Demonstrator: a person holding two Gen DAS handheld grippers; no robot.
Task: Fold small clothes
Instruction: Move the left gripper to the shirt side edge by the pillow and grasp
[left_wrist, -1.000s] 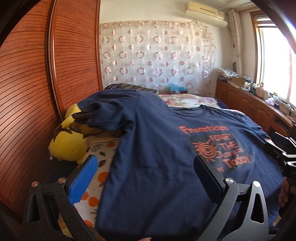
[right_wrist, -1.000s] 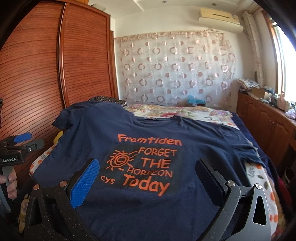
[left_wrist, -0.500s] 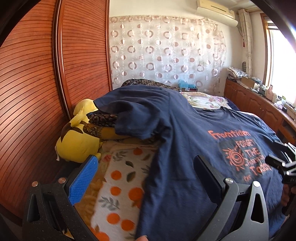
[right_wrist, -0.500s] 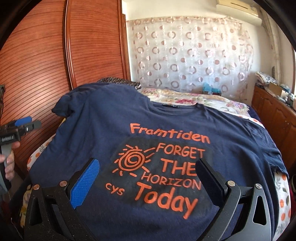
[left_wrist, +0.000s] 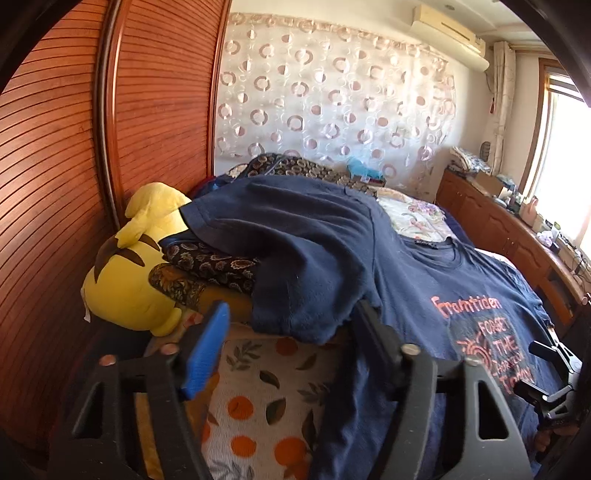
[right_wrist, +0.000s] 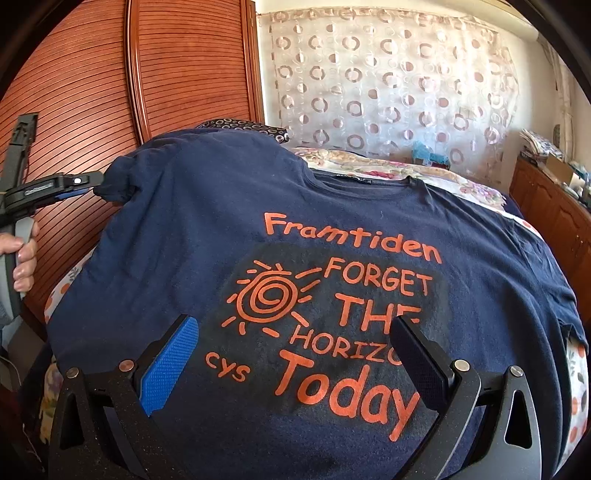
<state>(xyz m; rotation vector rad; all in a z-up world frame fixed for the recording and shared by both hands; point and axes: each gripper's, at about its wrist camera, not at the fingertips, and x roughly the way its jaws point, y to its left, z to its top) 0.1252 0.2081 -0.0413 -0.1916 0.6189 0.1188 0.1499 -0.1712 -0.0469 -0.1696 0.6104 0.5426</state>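
Note:
A navy T-shirt (right_wrist: 184, 236) with orange print lies face up on the bed; it also shows in the left wrist view (left_wrist: 417, 295). Its left sleeve (left_wrist: 295, 251) drapes over a pile of patterned pillows. My left gripper (left_wrist: 291, 325) is open, its fingers either side of the sleeve's lower hem, which hangs between them. In the right wrist view the left gripper (right_wrist: 98, 184) sits at the sleeve end. My right gripper (right_wrist: 295, 339) is open and empty above the printed chest.
A yellow plush toy (left_wrist: 125, 280) and patterned pillows (left_wrist: 207, 266) lie by the wooden wardrobe (left_wrist: 55, 184) on the left. The bed sheet (left_wrist: 258, 398) has an orange-fruit print. A wooden cabinet (left_wrist: 517, 229) with clutter runs along the right under the window.
My left gripper has moved left and forward up to the sleeve's hem. My right gripper has moved closer in over the print. The shirt has not shifted.

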